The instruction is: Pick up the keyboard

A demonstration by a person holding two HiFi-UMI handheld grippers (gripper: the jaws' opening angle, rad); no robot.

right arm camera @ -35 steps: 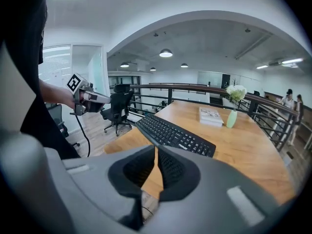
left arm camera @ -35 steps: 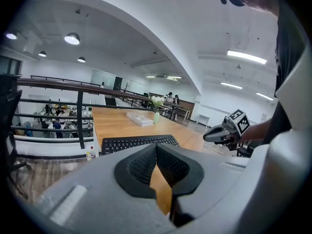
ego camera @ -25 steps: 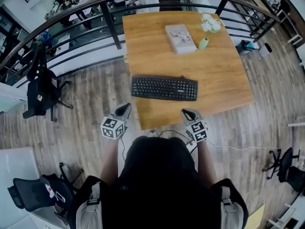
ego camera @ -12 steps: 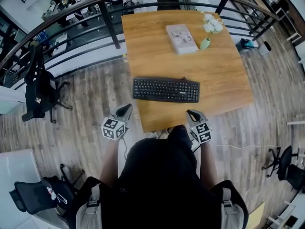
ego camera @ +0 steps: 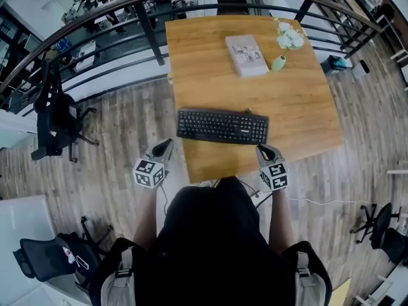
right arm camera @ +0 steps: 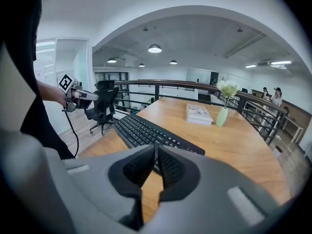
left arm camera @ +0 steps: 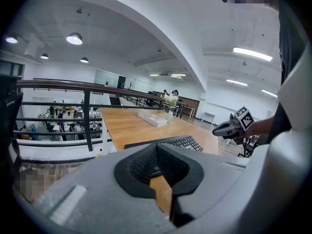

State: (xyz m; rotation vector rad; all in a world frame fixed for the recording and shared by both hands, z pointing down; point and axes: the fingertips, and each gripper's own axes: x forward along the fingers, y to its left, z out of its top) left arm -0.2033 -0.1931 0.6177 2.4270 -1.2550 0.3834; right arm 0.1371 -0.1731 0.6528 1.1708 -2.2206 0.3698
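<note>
Both hand-held grippers are edging in toward the counter's near edge compared with a second ago, the right one more than the left. The right hand-held gripper is now hovering just short of the keyboard, by its near right corner, where earlier it was hanging lower and further left off the counter's edge. Its jaws are pressing together with nothing between them, as the right gripper view is showing, and they are pointing along the keyboard's length without touching it. The left hand-held gripper is hanging over the floor, just beside the counter's near left corner and a little short of the keyboard's left end. Its jaws are likewise sitting closed and empty, pointing across the wooden top. The keyboard is lying flat near the front of the counter, roughly parallel to the near edge, between the two hand-held grippers and slightly ahead of them, with neither one touching it. Further back, well apart from the keyboard, a book is lying flat. Just to the right of it a small green vase is standing upright, with white flowers showing just beyond it. A dark railing is curving round the counter's far and left sides. A black chair is standing on the floor off to the left.
</note>
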